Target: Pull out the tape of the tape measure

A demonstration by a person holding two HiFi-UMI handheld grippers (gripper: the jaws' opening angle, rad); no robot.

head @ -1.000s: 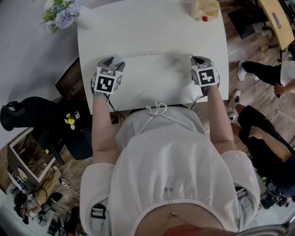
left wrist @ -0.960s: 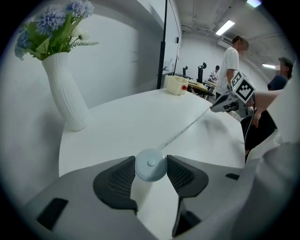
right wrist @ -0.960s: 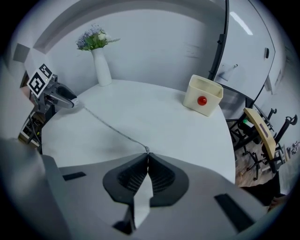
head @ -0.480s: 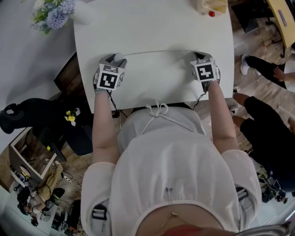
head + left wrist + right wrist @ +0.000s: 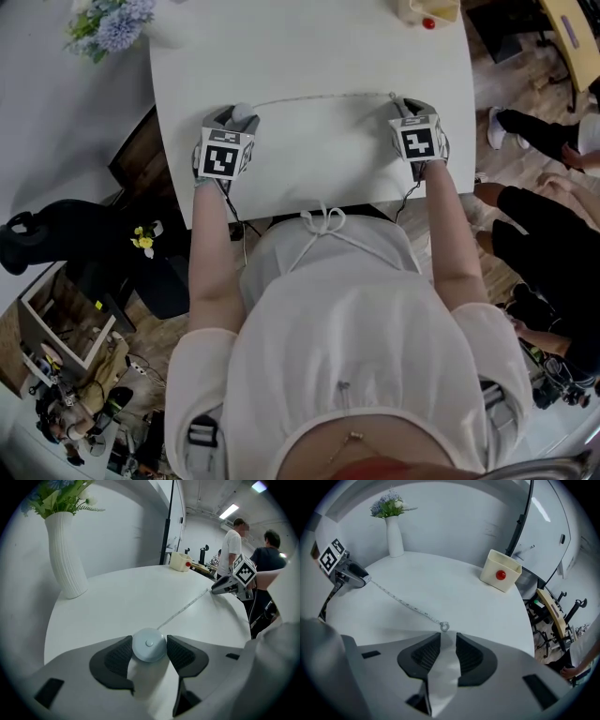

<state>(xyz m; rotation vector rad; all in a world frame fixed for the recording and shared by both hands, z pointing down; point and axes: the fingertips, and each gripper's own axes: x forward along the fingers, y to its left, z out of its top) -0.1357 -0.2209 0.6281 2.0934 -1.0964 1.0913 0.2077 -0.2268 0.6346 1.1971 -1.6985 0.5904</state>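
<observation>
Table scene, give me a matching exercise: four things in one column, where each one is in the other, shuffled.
1 case
2 ring
3 vase
4 box

A far right corner of table
B gripped in left tongs
C far left corner of table
D lying loose at end of tape

Pairs: 1-B, 2-D, 3-C, 4-A

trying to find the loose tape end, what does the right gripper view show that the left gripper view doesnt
Only the right gripper view: the ring end of the tape, lying free on the white table just ahead of the right gripper, whose jaws have just been opening, with nothing between them.
Only the left gripper view: the round tape measure case clamped in the left gripper, and two people standing behind.
Both: the tape pulled out across the table, the vase and the cream box.
</observation>
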